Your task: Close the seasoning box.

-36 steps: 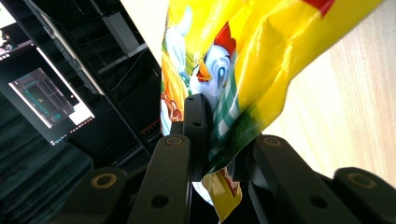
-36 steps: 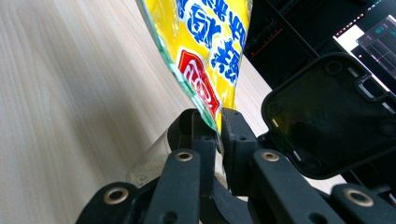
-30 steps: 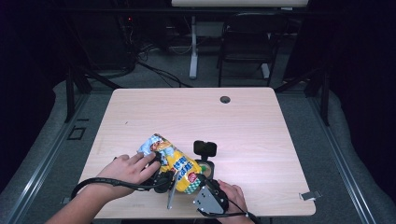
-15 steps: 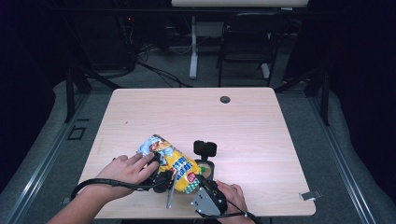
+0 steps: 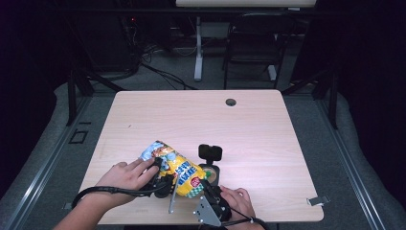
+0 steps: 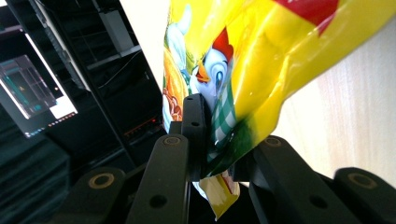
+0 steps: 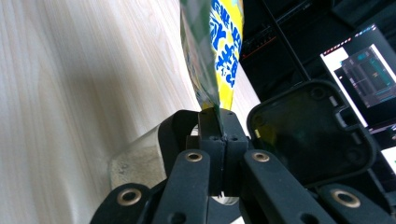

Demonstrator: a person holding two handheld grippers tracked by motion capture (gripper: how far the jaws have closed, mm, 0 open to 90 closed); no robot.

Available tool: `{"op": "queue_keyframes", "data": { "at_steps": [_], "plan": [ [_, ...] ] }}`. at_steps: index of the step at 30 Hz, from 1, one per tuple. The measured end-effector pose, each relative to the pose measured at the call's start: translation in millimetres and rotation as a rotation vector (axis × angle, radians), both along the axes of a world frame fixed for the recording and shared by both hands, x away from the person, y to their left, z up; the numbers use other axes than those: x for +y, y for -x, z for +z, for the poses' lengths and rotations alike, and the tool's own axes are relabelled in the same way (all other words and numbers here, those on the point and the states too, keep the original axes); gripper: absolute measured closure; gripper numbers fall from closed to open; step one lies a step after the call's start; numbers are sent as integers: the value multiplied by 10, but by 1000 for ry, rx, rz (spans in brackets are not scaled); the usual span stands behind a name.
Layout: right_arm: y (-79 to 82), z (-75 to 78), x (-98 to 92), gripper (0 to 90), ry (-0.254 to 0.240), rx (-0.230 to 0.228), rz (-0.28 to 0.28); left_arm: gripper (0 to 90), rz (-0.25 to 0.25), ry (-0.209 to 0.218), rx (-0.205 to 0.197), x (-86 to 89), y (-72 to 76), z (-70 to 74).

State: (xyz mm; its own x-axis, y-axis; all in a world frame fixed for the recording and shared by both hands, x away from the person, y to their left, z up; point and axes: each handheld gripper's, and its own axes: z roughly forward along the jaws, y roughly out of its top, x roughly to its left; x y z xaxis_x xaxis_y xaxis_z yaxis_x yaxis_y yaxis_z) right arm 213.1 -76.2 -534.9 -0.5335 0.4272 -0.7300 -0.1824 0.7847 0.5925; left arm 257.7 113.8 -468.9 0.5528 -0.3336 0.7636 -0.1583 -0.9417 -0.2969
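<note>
No lettering on the snack bag (image 5: pixel 178 168) can be read.

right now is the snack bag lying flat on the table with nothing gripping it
No, both tongs pinch the yellow snack bag: the left tongs and the right tongs each clamp an edge.

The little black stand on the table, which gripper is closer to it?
Right. The right gripper sits just below the black stand, clamped on the snack bag. The left gripper grips the bag's other side, farther left.

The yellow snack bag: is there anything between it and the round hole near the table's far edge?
Nothing: in the high view, bare wooden table runs from the snack bag to the round hole.
</note>
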Motion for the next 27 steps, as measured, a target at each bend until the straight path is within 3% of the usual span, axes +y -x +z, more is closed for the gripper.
{"op": "queue_keyframes", "data": {
  "at_steps": [6, 18, 21, 22, 27],
  "plan": [
    [11, 31, 12, 900, 64, -33, -8, 800, 33, 92, 25, 65, -4, -107],
    [-13, 111, 50, 900, 89, -74, 6, 779, 74, 252, 60, 177, -30, -241],
    [-8, 131, 61, 900, 101, -84, 9, 770, 88, 289, 82, 202, -43, -276],
    [-10, 136, 65, 900, 102, -85, 10, 766, 94, 338, 88, 228, -52, -301],
    [-23, 180, 90, 900, 113, -98, 13, 753, 118, 397, 124, 292, -79, -335]
  ]
}}
